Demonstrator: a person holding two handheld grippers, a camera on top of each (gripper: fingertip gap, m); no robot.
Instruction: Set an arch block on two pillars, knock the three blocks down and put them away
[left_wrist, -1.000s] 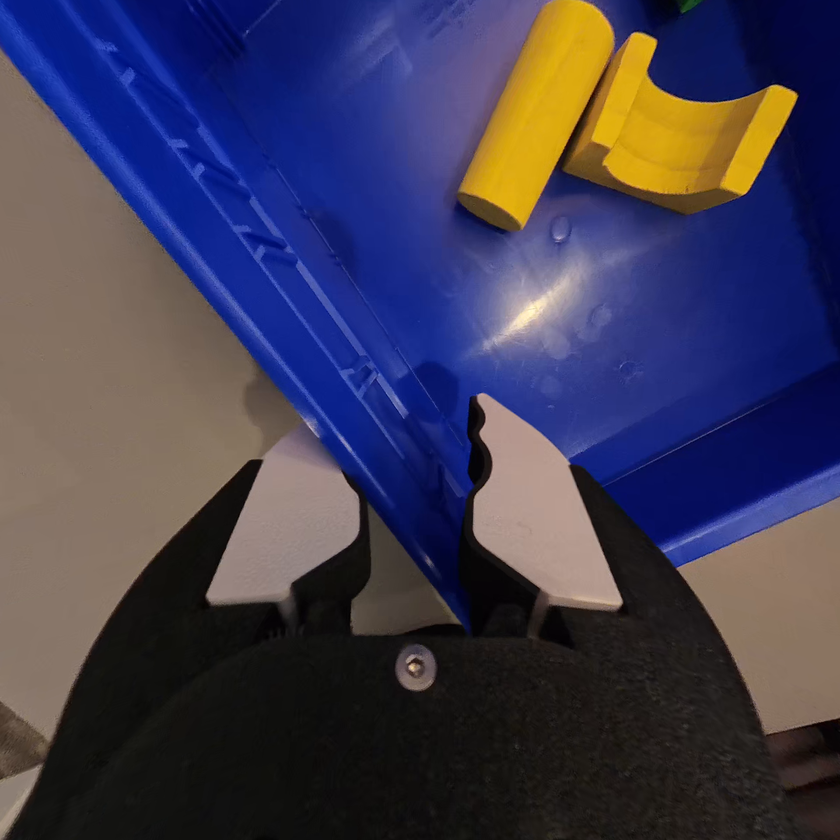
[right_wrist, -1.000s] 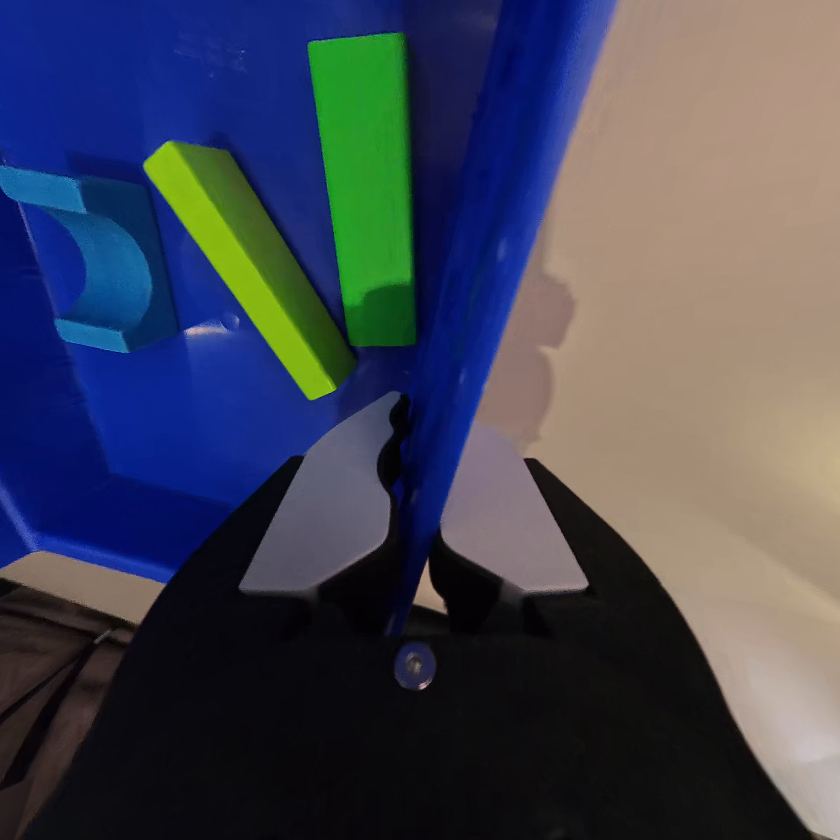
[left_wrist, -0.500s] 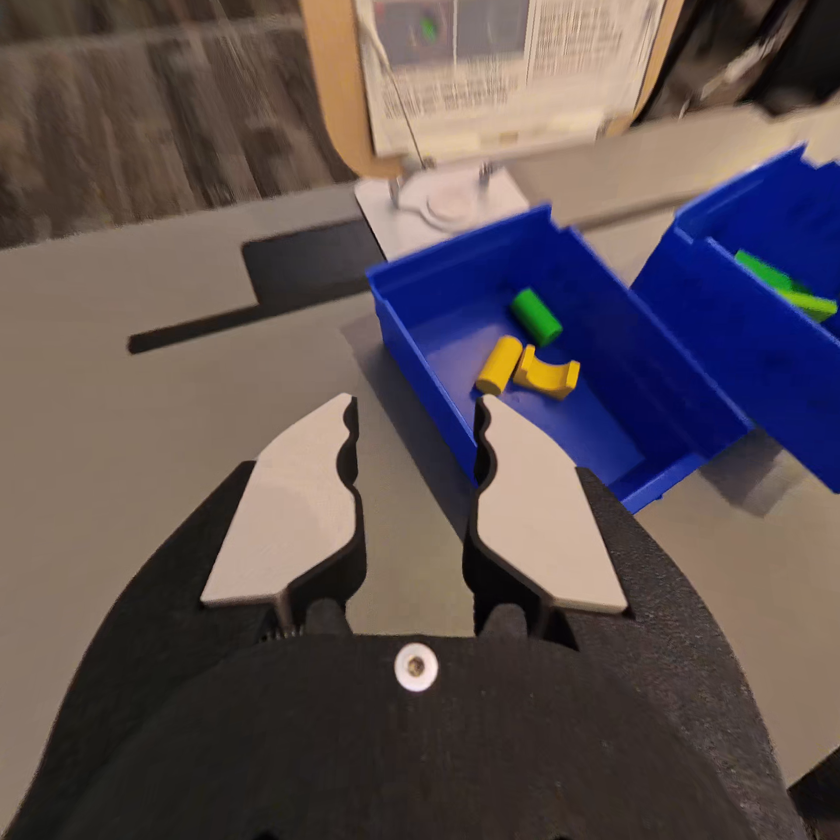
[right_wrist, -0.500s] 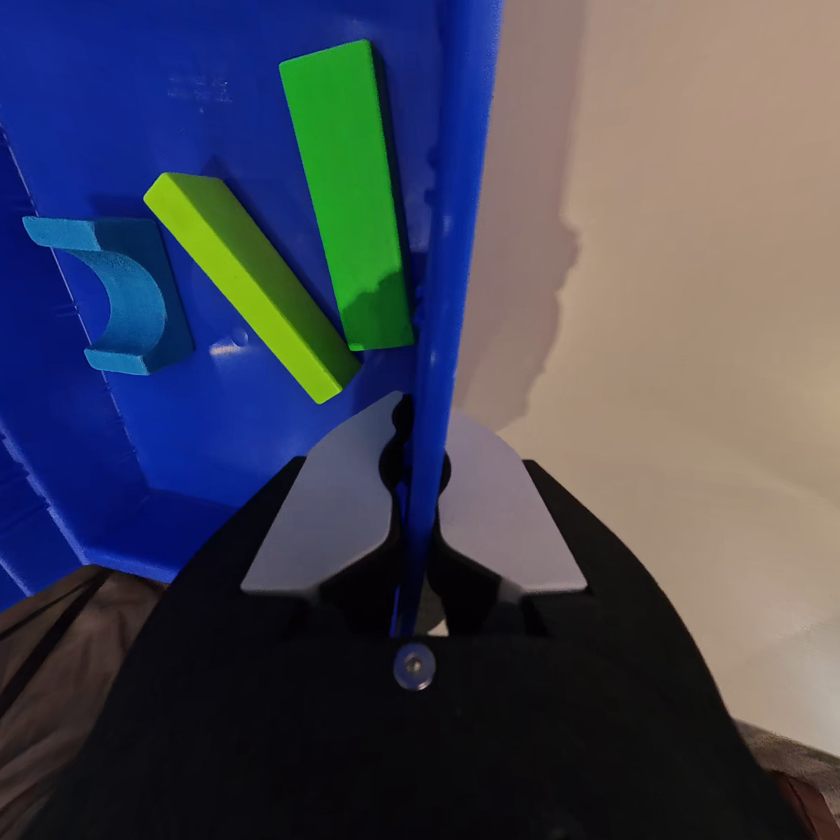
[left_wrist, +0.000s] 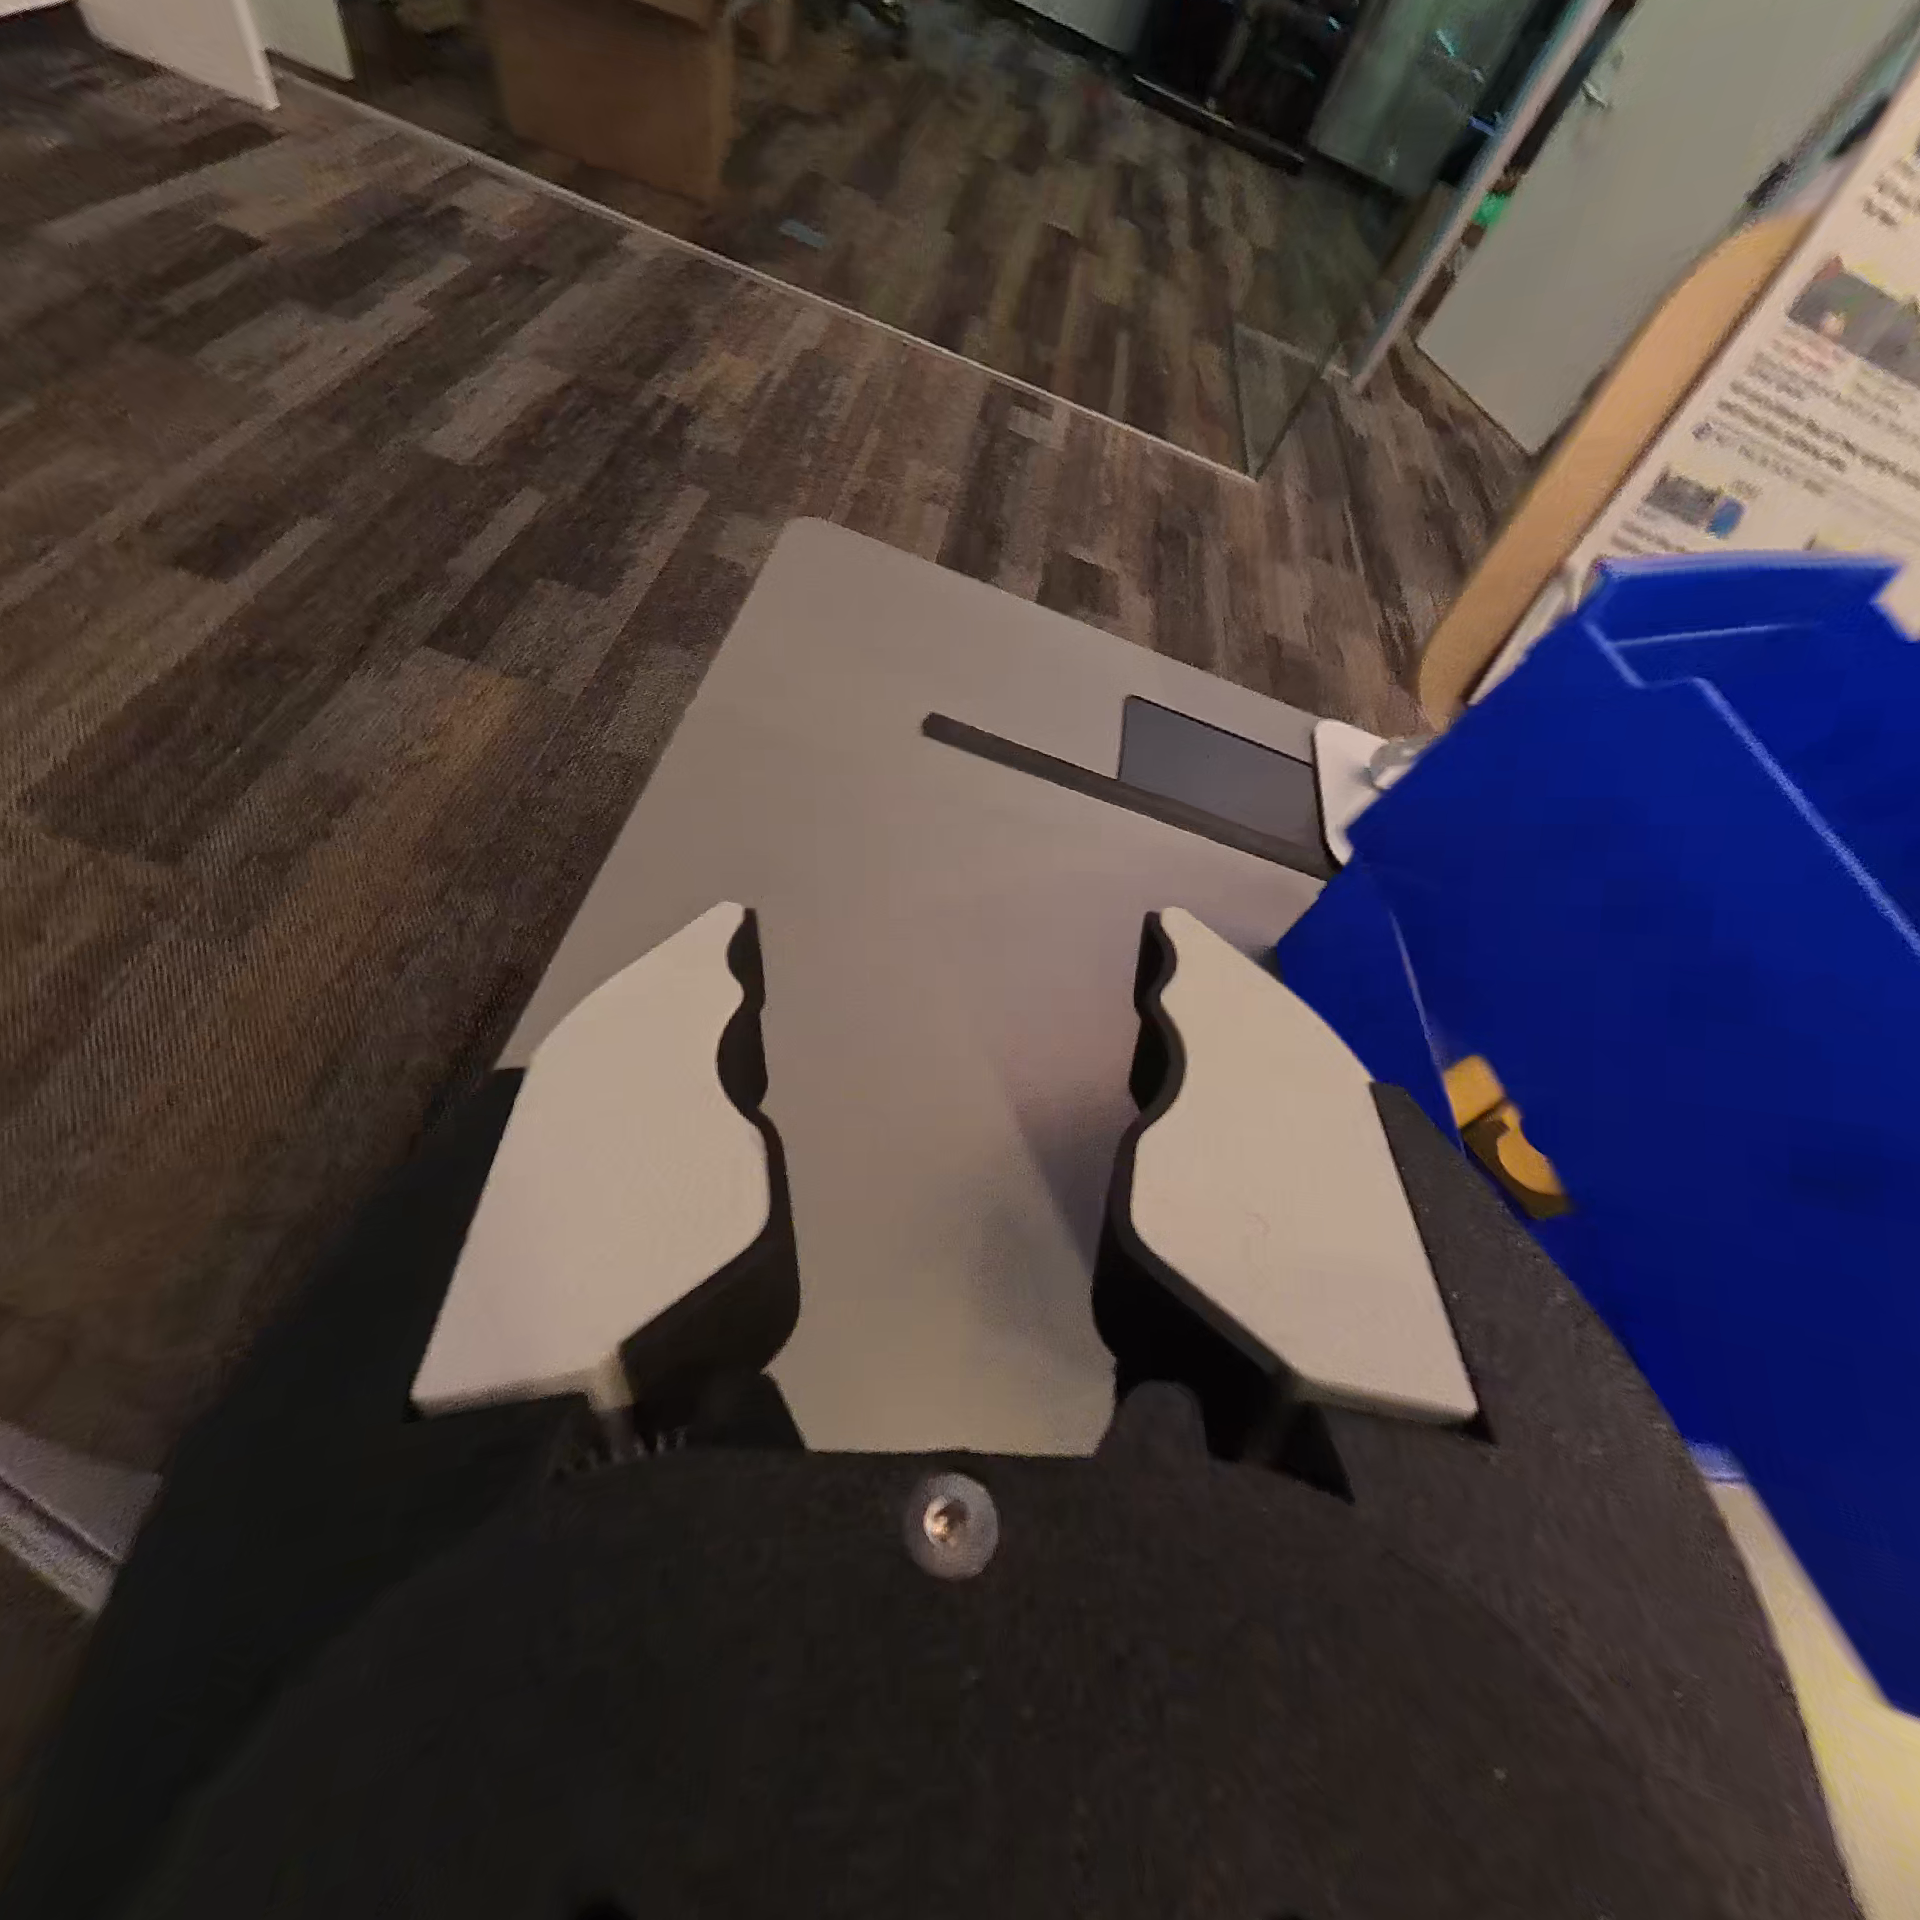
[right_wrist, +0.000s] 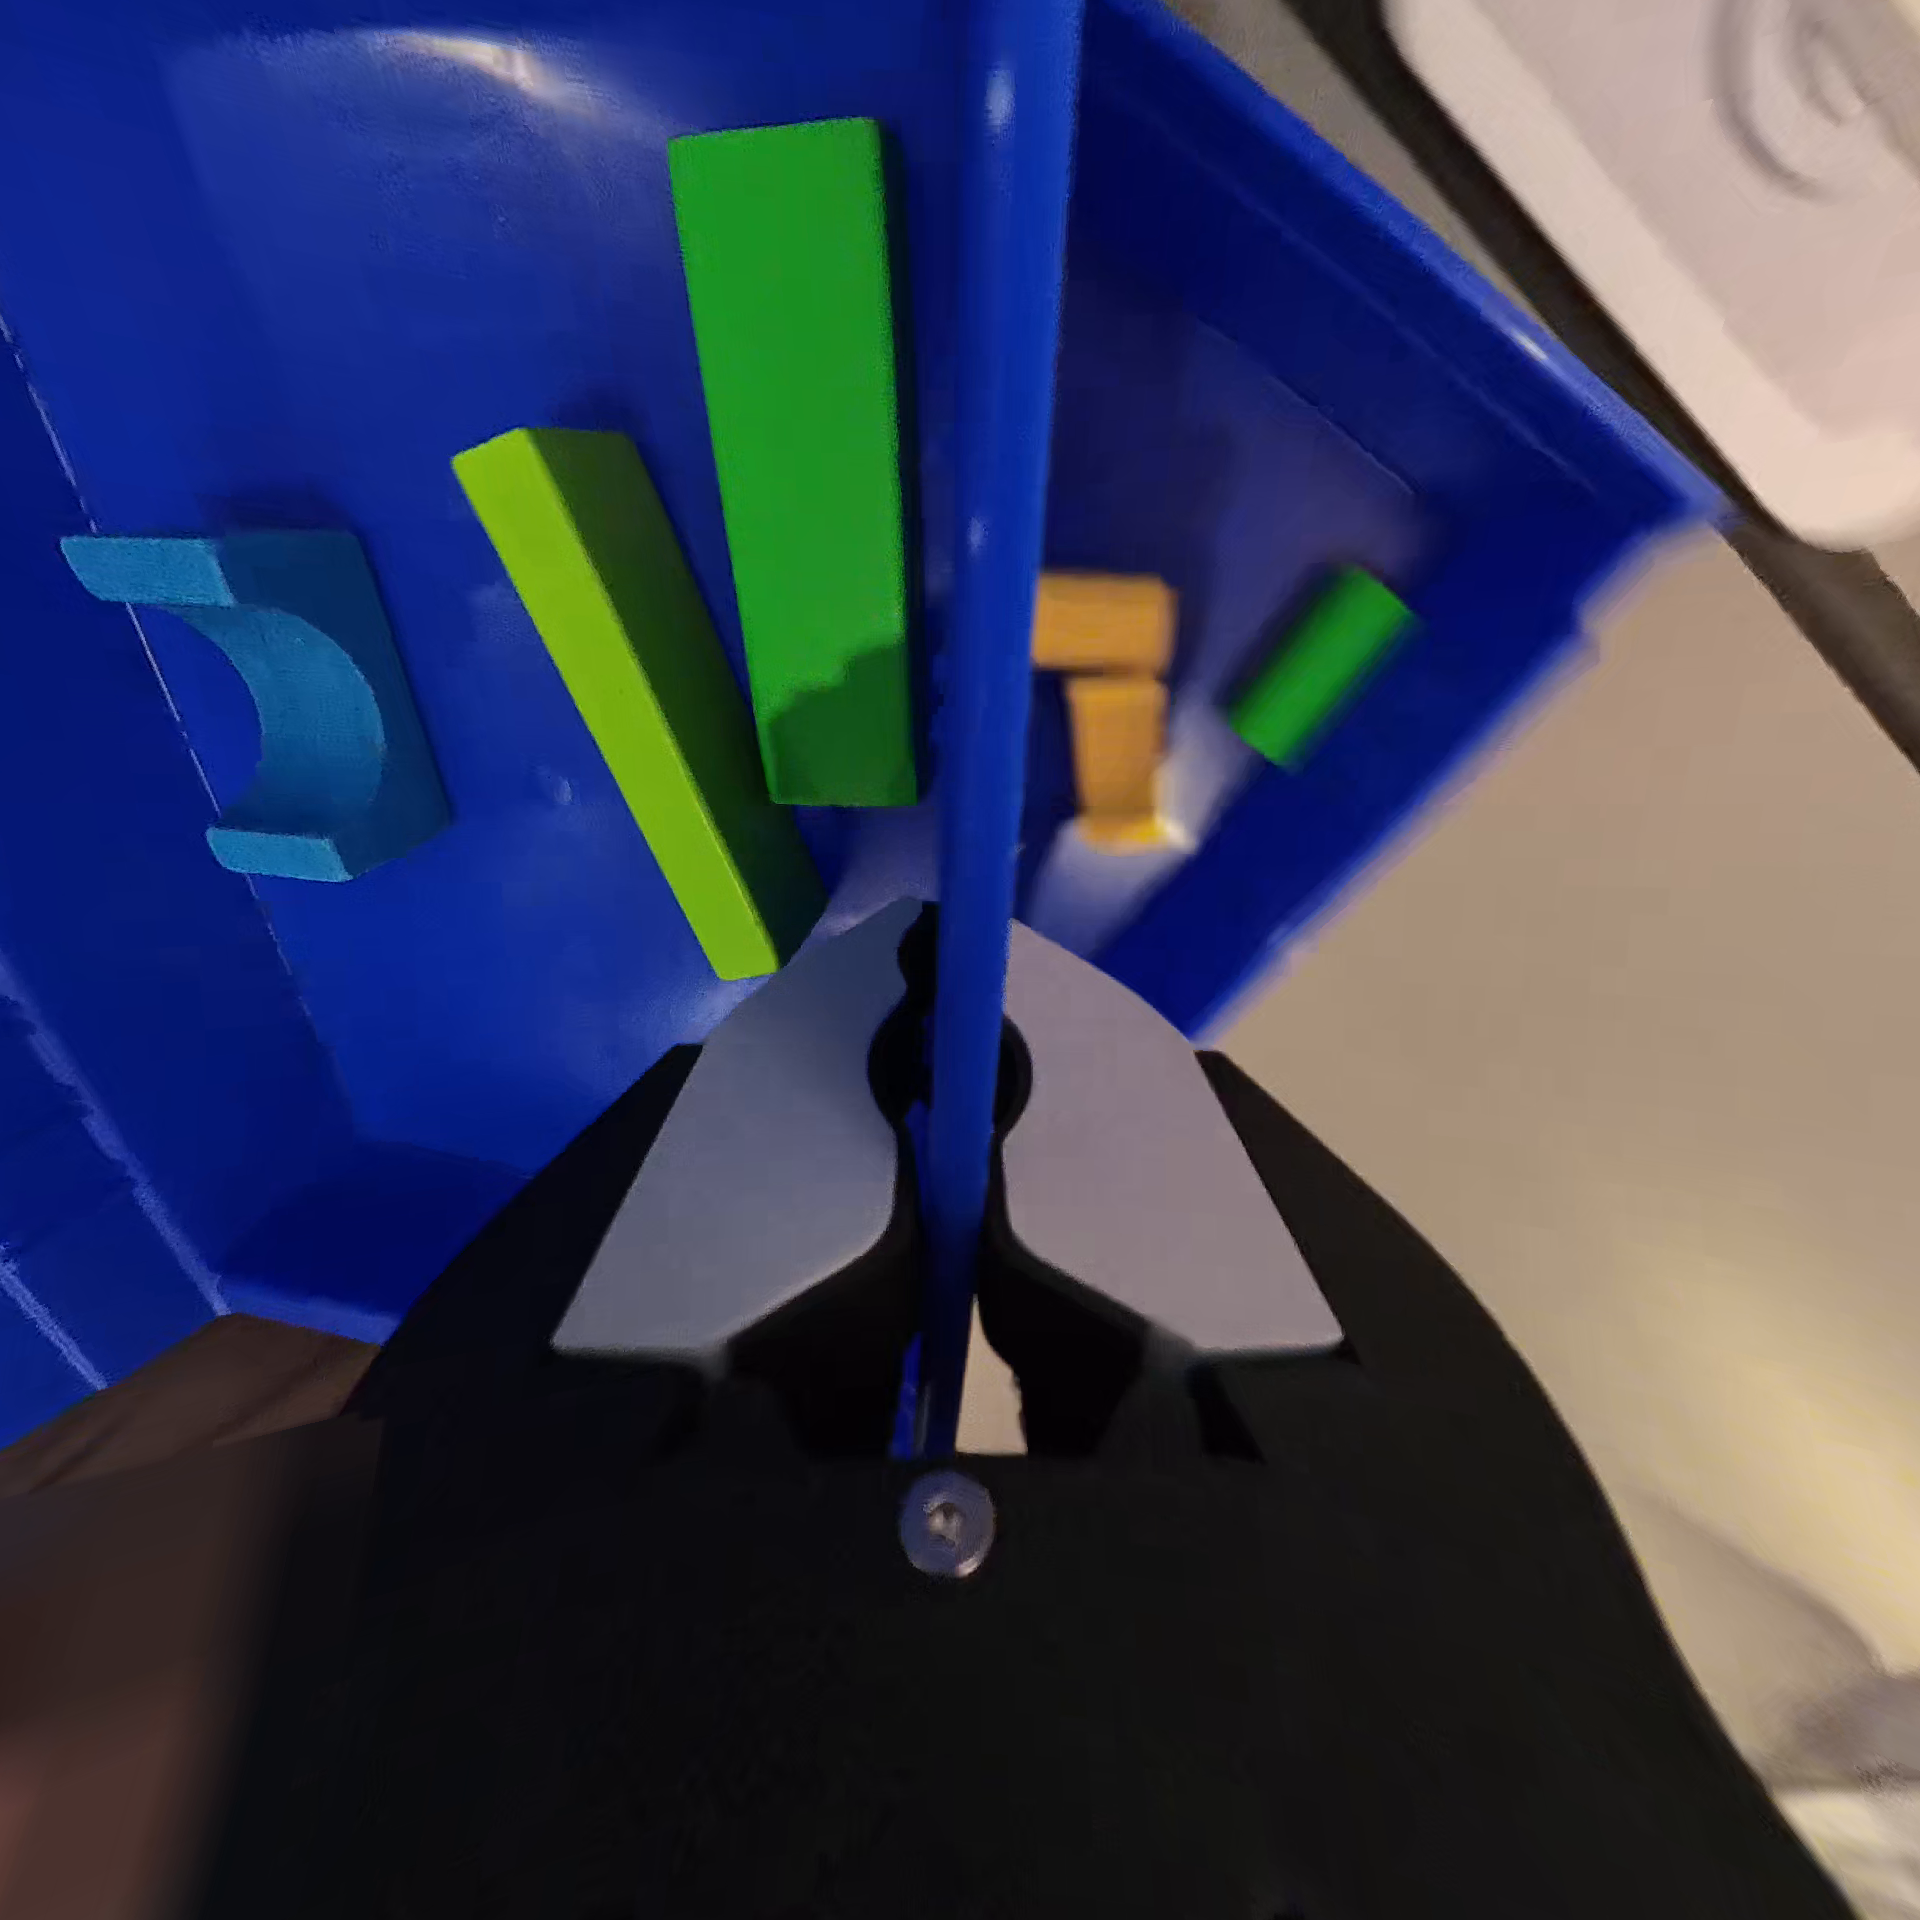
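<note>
Two pale fingers of the left gripper (left_wrist: 948, 1049) stand wide apart and empty over the grey table (left_wrist: 883, 790), a blue bin (left_wrist: 1662, 1039) just to their right with only a sliver of yellow block (left_wrist: 1507, 1143) showing — the rest is cut off. From the right wrist, the right gripper (right_wrist: 961, 997) is clamped on the thin wall (right_wrist: 1003, 520) of a bin holding a blue arch block (right_wrist: 301, 717), a lime plank (right_wrist: 623, 696) and a green plank (right_wrist: 810, 468); they look light, stiff and smooth, best pinched across flat faces — a second bin (right_wrist: 1455, 416) beyond is blurred.
</note>
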